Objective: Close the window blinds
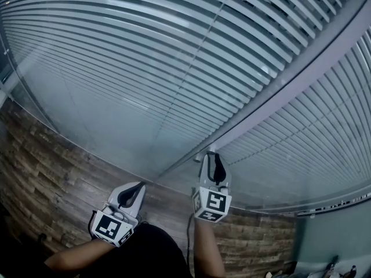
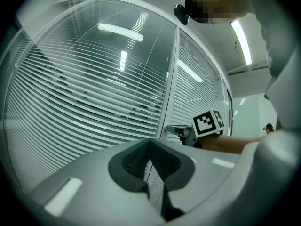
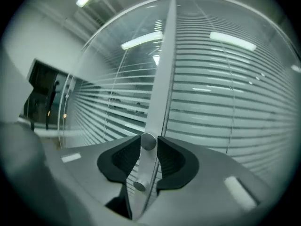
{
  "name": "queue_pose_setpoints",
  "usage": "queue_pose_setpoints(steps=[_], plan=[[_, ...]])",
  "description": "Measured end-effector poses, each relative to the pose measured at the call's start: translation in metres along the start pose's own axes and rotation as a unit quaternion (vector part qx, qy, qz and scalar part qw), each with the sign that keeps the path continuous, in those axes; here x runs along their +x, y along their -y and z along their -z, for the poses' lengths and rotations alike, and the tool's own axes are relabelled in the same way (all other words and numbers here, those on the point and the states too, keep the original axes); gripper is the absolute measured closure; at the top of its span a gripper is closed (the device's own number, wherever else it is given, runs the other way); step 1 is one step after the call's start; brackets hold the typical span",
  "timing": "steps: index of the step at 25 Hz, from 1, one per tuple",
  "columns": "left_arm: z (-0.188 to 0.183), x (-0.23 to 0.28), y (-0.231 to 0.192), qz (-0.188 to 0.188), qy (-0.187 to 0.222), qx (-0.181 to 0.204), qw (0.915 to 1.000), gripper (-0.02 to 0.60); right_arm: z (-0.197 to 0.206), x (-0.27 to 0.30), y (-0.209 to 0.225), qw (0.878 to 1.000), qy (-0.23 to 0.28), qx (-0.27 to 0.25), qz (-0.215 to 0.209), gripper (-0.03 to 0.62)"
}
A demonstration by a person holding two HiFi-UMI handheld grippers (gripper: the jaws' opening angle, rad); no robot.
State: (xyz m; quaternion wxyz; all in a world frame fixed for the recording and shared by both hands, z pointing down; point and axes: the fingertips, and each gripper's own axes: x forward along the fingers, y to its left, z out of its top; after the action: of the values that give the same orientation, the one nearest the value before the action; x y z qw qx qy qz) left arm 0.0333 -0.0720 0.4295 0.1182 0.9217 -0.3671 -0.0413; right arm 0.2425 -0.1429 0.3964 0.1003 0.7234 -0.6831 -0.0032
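Observation:
Grey slatted blinds hang behind glass on both sides of a pale upright frame bar. On that bar sits a small round knob, with a second knob lower down. My right gripper reaches up to the bar, and the upper knob lies between its dark pads. The jaws stand close on either side of it, with a hairline gap. My left gripper hangs lower and to the left, away from the glass. Its jaws meet at the tips, empty. The right gripper also shows in the left gripper view.
A wood-patterned wall panel runs below the glass. The right blind's bottom rail sits low at the right. Ceiling lights reflect in the glass. The person's forearms are at the bottom edge.

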Motion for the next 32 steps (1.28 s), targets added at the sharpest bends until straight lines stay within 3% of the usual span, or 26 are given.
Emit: queue_pose_setpoints(steps=[2,4,7,11,15,32], plan=[[0.001,-0.002,-0.001,-0.003,-0.001,-0.001,1.0000,0.581,0.000,-0.002,0.004,0.995,0.017,0.097,0.003,0.479],[0.002,-0.003,-0.003,-0.006,-0.002,-0.004,1.0000,0.581,0.003,0.000,0.004,0.987,0.021,0.162,0.003,0.473],[0.003,-0.005,-0.005,-0.010,-0.002,-0.003,0.9999,0.581,0.008,0.004,0.003,0.978,0.023,0.206,0.002,0.456],[0.002,-0.007,-0.008,-0.015,-0.002,-0.002,0.9999,0.581,0.007,0.006,0.003,0.974,0.029,0.222,0.015,0.464],[0.001,-0.008,-0.010,-0.018,-0.001,-0.003,0.9998,0.581,0.008,0.007,0.004,0.978,0.028,0.206,0.024,0.464],[0.003,-0.009,-0.006,-0.012,0.003,-0.013,0.9998,0.581,0.003,0.004,-0.001,0.999,0.010,0.051,0.012,0.465]])
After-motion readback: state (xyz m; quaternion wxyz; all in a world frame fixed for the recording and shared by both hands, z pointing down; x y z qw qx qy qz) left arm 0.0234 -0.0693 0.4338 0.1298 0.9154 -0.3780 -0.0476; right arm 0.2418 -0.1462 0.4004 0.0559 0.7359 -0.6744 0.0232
